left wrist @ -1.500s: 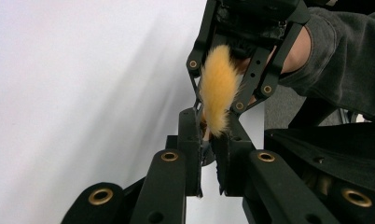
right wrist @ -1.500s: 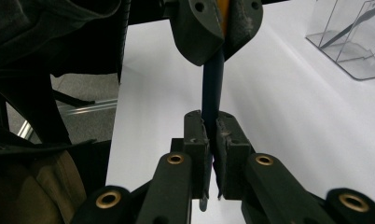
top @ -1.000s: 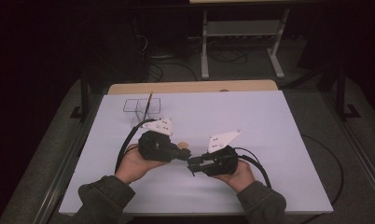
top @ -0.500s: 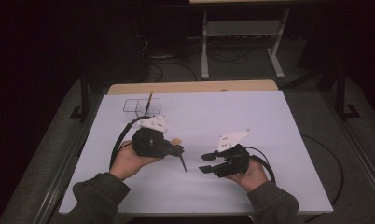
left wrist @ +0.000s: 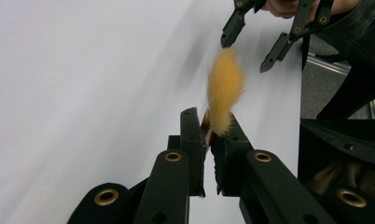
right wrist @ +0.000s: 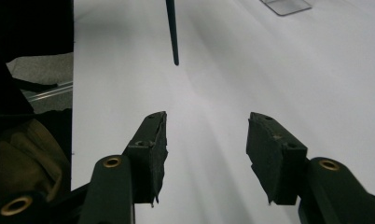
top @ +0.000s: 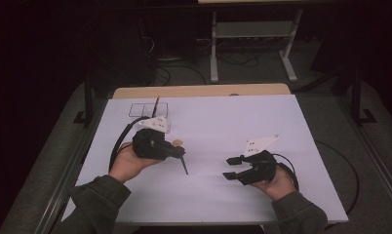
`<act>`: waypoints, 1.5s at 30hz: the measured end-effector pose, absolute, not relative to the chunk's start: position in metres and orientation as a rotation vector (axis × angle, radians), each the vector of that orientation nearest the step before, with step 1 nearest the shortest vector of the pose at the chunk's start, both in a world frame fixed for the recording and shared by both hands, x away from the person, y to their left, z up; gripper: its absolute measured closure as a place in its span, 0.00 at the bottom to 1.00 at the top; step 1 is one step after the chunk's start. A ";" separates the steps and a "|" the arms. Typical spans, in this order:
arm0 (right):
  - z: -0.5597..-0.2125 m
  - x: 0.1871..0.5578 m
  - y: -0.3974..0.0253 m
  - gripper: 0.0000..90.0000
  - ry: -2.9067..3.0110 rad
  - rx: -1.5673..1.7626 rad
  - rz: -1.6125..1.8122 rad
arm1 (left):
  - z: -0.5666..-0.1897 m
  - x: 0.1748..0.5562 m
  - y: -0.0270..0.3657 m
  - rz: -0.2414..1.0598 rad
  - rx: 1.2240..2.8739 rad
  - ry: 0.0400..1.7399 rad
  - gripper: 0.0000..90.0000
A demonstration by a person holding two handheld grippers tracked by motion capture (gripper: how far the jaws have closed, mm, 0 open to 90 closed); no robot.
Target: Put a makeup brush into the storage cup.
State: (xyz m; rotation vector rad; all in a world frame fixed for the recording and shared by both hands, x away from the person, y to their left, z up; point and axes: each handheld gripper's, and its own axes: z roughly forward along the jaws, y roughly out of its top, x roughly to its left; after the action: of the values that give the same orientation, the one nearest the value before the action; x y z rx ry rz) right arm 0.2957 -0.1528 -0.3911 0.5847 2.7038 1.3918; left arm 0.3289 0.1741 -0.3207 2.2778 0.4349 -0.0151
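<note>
On white table (top: 223,126), brush (left wrist: 223,91) w/ dark floor around.

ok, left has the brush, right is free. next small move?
Probably carry the brush toward the clear holder at the table's far left, where another brush already stands. The left gripper is shut on it near the bristles; the right gripper is open, apart.

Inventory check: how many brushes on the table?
2. One brush is clamped in the left gripper, bristles up, handle tip pointing down. The second brush leans in the clear organizer at the far left.
</note>
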 end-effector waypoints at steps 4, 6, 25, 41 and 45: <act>-0.392 0.295 -0.161 0.50 2.691 0.600 1.396 | -0.321 0.332 0.177 -0.013 2.282 0.448 0.93; -0.393 0.295 -0.164 0.49 2.685 0.616 1.401 | -0.320 0.333 0.178 -0.013 2.280 0.455 0.93; -0.400 0.293 -0.185 0.44 2.660 0.692 1.400 | -0.315 0.341 0.192 0.018 2.289 0.487 0.93; -0.399 0.292 -0.202 0.39 2.615 0.736 1.414 | -0.301 0.354 0.208 0.061 2.282 0.540 0.93; -0.400 0.292 -0.205 0.38 2.610 0.746 1.411 | -0.297 0.359 0.213 0.070 2.281 0.556 0.93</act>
State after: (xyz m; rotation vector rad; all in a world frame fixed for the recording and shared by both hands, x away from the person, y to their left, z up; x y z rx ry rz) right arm 0.2924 -0.2052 -0.3999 0.7457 2.6098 1.4108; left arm 0.3593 0.2126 -0.2971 2.2813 0.5565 0.0703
